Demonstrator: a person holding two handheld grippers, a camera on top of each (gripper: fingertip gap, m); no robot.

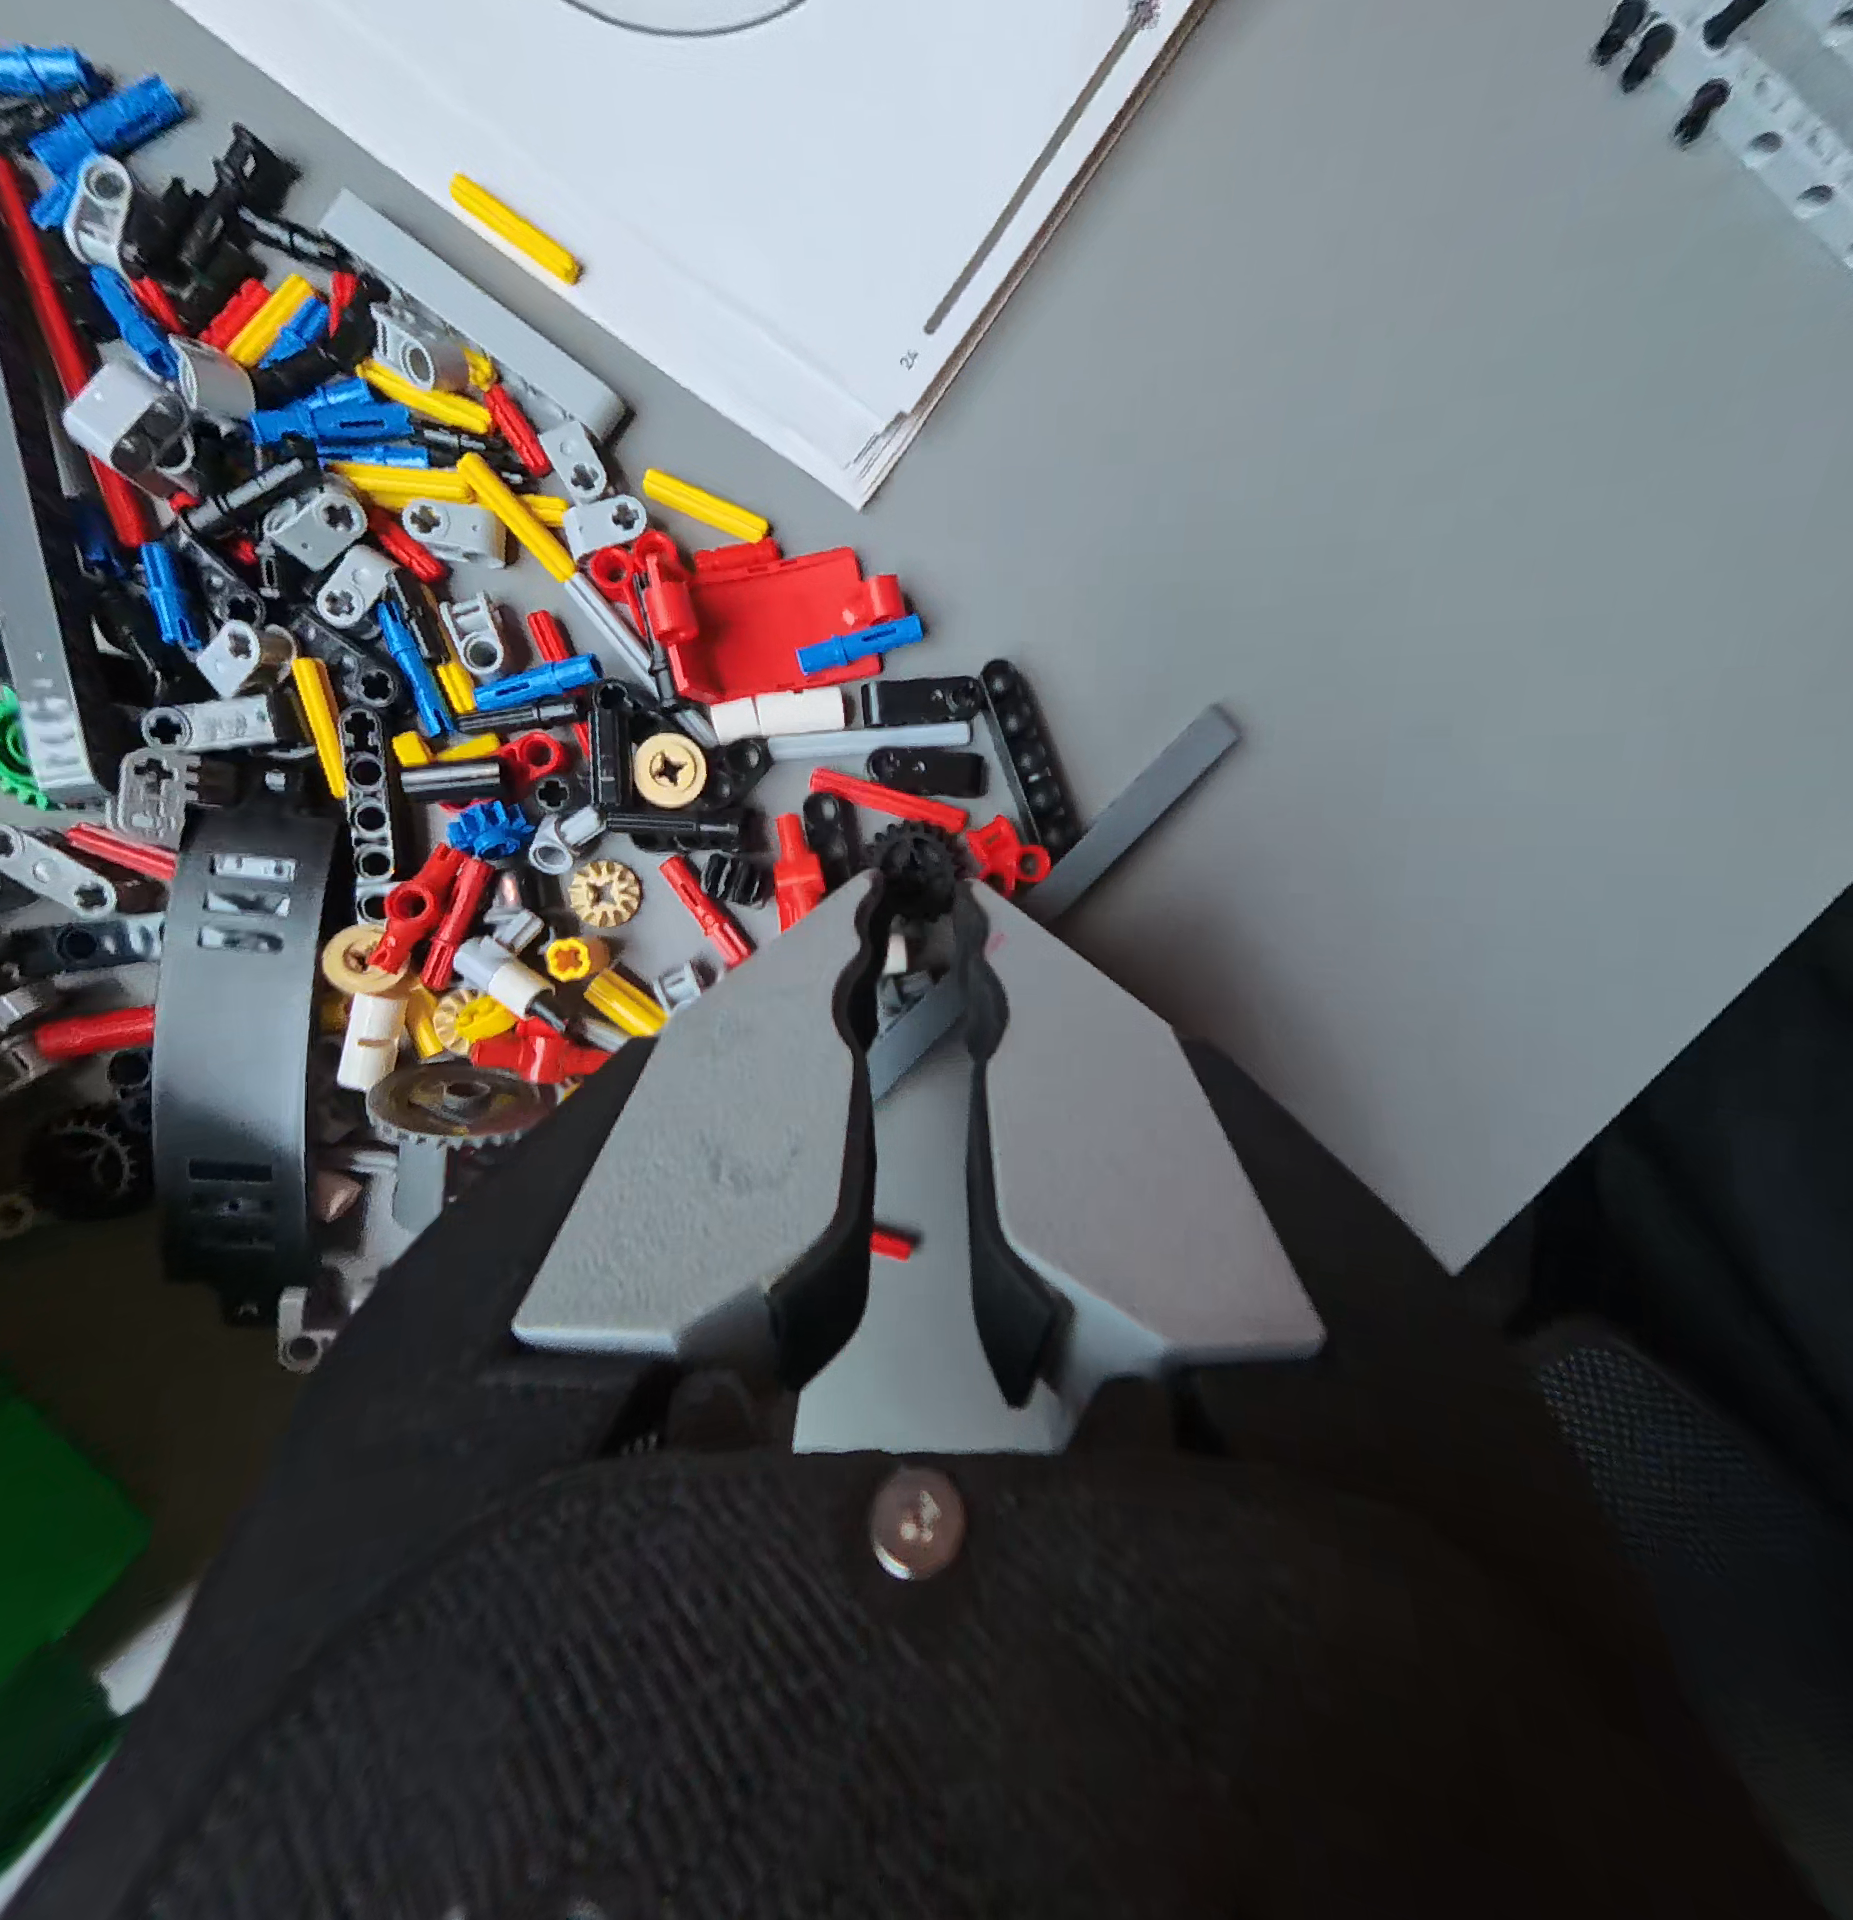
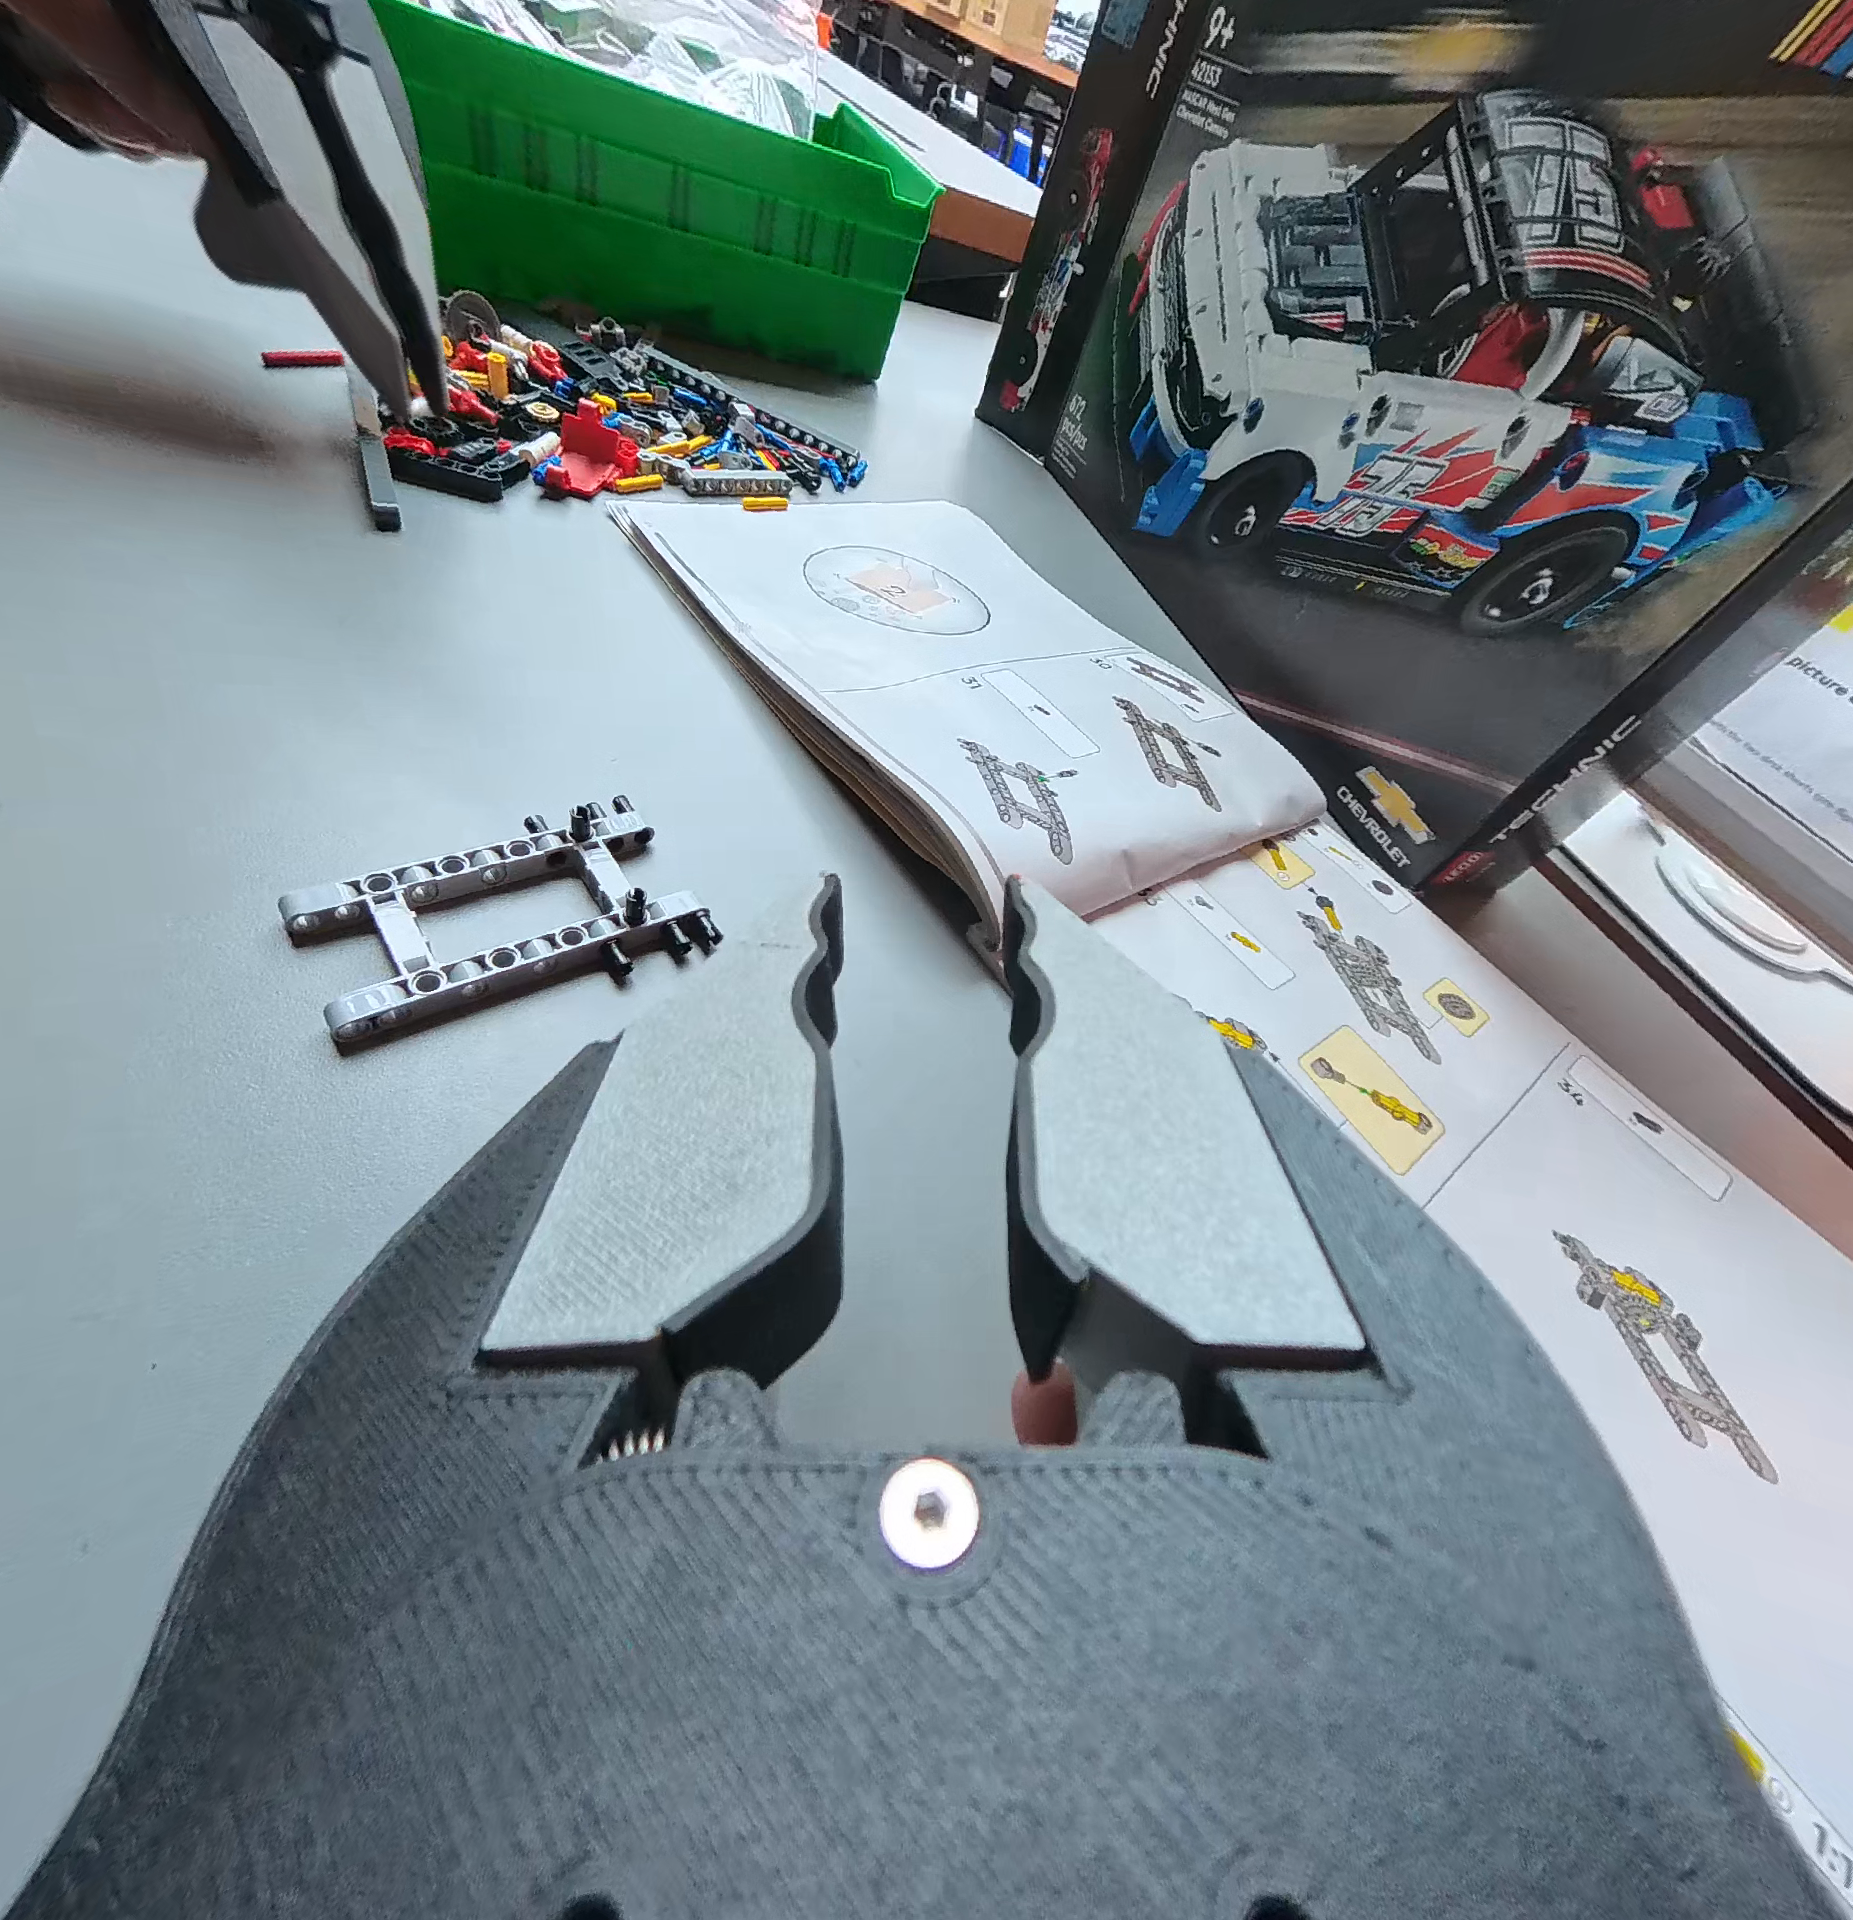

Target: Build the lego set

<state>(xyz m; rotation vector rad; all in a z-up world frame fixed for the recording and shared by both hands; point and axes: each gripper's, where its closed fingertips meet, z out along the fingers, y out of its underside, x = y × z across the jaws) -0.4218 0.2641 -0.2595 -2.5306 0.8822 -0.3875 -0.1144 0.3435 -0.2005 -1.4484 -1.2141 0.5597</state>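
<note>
Left tool (image 1: 914, 883): lowered at the near edge of the loose parts pile (image 1: 402, 644); its fingers are closed around a small black gear (image 1: 909, 857), which is gripped at the tips.
Right tool (image 2: 922, 914): held low over the grey worktop (image 2: 174, 675), its fingers spread apart with nothing between them.
Grey frame (image 2: 496, 914): laid flat on the worktop, just left of the right tool's tips; 2 long beams are joined by 2 cross pieces, the long axis running left to right, and black pins are seen at the right-hand end.
Instruction booklet (image 2: 1005, 675): spread open to the right of the frame.
Set box (image 2: 1421, 364): stood upright behind the booklet.
Green bin (image 2: 673, 208): placed behind the pile.
</note>
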